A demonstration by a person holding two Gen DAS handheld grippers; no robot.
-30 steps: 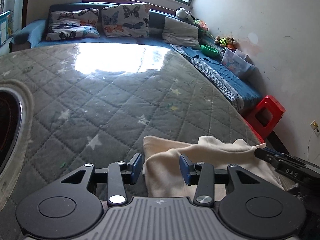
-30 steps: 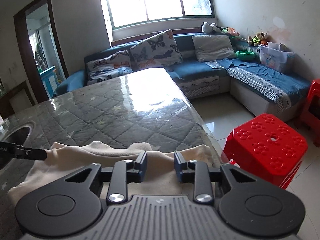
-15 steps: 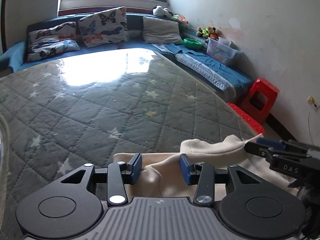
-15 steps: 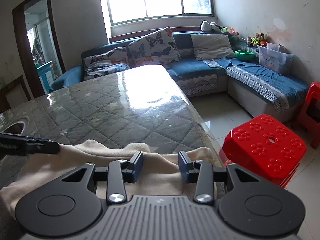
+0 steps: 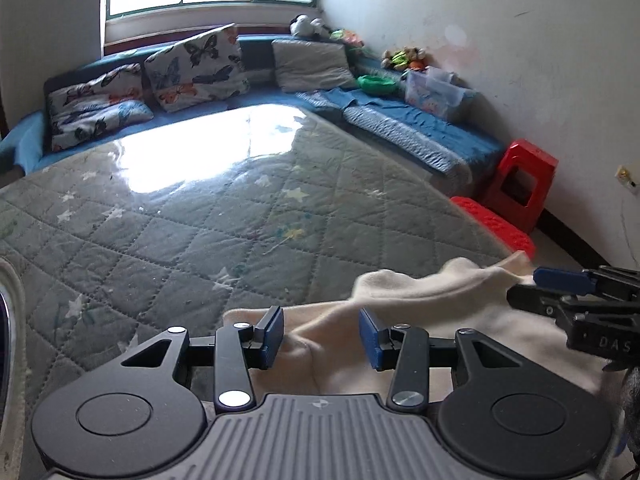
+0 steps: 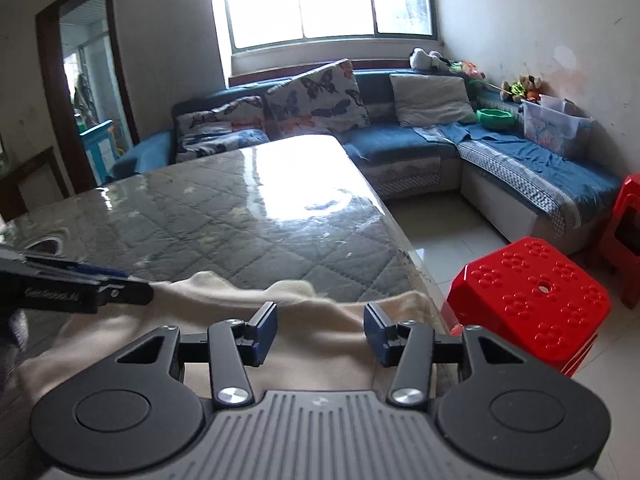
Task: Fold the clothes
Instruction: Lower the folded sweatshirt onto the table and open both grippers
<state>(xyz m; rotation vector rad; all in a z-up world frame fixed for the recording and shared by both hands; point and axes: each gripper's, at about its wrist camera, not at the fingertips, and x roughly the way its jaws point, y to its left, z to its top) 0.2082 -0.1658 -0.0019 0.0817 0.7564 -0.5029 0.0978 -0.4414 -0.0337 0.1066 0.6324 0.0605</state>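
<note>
A cream garment [image 5: 432,312] lies bunched along the near edge of the quilted grey table [image 5: 240,216]. My left gripper [image 5: 320,334] hovers over its left part with the jaws apart; the fabric runs under and between the blue pads, and neither pad presses on it. My right gripper [image 6: 320,330] sits over the garment [image 6: 224,300] near the table's right corner. Its jaws are opening and the cloth lies loose between them. Each view shows the other gripper: the right gripper [image 5: 560,286] at the right edge of the left wrist view, the left gripper [image 6: 104,286] at the left edge of the right wrist view.
A red plastic stool [image 6: 532,300] stands on the floor just past the table's right edge. A second red stool [image 5: 520,184] stands by the wall. A blue corner sofa [image 6: 520,164] with cushions runs behind. A dark round object [image 5: 5,344] sits at the table's left.
The right jaws have spread clearly wider over the cloth. The left gripper has rolled and slid sideways along the garment, its jaws about as far apart as before.
</note>
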